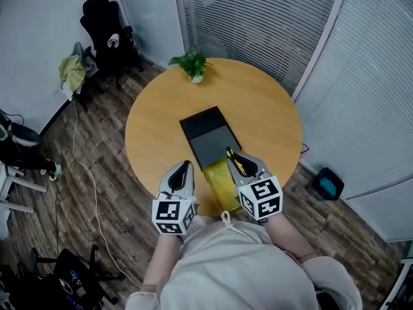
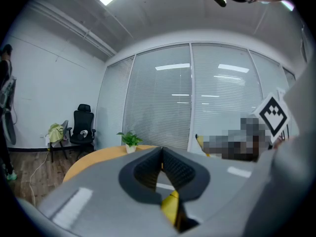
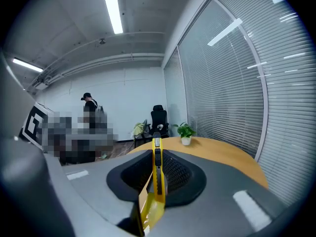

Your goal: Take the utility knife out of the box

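On the round wooden table [image 1: 264, 108] lies an open black box [image 1: 210, 137], and a yellow sheet [image 1: 222, 185] reaches from it to the near edge. My right gripper [image 1: 237, 162] hovers over the box's near right corner, shut on the yellow and black utility knife [image 1: 232, 158]. In the right gripper view the knife [image 3: 157, 172] stands on edge between the pads, with its tip sticking out past the right gripper [image 3: 157, 154]. My left gripper [image 1: 186, 168] hangs left of the yellow sheet. The left gripper [image 2: 162, 151] has its jaws shut, tips touching, nothing between them.
A small potted plant [image 1: 193, 64] stands at the table's far edge. A black office chair [image 1: 106, 28] and a cable [image 1: 84, 166] are on the floor at left. Glass walls with blinds [image 1: 258, 18] close the far side. A person [image 3: 90, 107] stands in the background.
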The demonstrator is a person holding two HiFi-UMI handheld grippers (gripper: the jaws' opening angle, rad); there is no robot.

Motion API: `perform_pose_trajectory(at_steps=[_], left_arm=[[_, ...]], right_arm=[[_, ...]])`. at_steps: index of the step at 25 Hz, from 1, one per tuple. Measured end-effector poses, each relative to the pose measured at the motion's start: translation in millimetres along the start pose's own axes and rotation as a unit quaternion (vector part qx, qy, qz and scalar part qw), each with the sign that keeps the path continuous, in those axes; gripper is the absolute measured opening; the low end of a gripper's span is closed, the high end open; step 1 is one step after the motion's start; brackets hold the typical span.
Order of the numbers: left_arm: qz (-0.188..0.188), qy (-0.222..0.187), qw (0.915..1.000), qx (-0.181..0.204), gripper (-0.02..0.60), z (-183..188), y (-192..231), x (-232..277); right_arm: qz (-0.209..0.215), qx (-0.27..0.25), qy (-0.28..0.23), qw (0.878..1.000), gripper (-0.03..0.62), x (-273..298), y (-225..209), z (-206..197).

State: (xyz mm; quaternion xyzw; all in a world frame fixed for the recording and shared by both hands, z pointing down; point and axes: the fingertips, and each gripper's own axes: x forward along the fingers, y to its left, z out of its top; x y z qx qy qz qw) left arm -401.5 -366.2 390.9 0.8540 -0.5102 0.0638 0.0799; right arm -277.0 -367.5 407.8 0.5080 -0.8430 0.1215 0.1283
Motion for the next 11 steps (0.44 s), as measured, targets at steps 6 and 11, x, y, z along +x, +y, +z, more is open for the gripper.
perform_pose_trajectory(at_steps=[6,11], left_arm=[[0.002,0.002,1.0,0.004,0.006,-0.9,1.5,2.9],[0.001,0.003,1.0,0.004,0.006,-2.3,4.3,6.0]], right_arm=[[0.001,0.004,0.003,1.0,0.064,2.0,-1.2,-3.4],[0.003,0.003,0.005,1.0,0.064,6.9,1.4,-4.9]])
